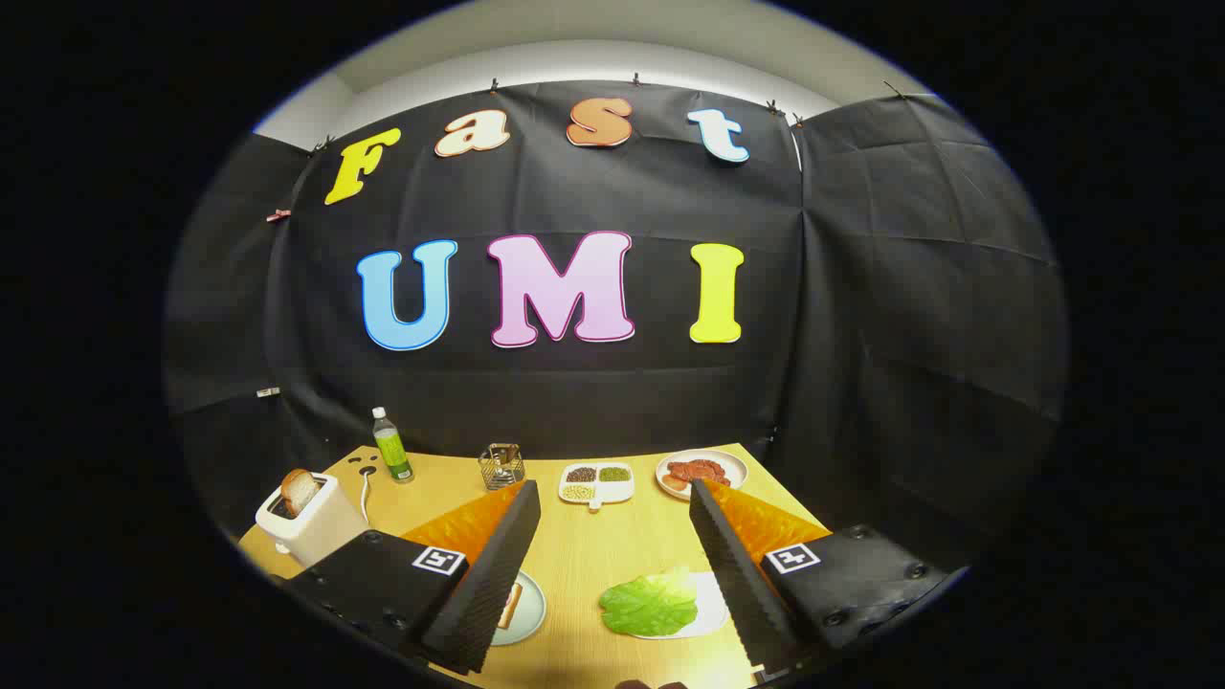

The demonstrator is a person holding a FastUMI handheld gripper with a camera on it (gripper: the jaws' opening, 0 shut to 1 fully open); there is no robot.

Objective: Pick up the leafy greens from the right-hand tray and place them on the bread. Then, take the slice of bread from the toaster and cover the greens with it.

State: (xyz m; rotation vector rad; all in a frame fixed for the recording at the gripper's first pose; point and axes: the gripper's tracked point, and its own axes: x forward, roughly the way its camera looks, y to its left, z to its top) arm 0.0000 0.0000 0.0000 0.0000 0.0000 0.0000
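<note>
Your gripper [612,517] stands wide, holding nothing. The greens [649,605] lie on the tray [710,612] between the fingers; bread [300,490] sits in the toaster [311,524] left.

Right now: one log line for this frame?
gripper: open, empty | green lettuce leaf: on white tray, between fingers | toast slice: in white toaster

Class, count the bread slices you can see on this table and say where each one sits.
2. One slice stands in the toaster; one lies on the plate beside the open tool's left finger, partly hidden. More may be hidden.
</note>
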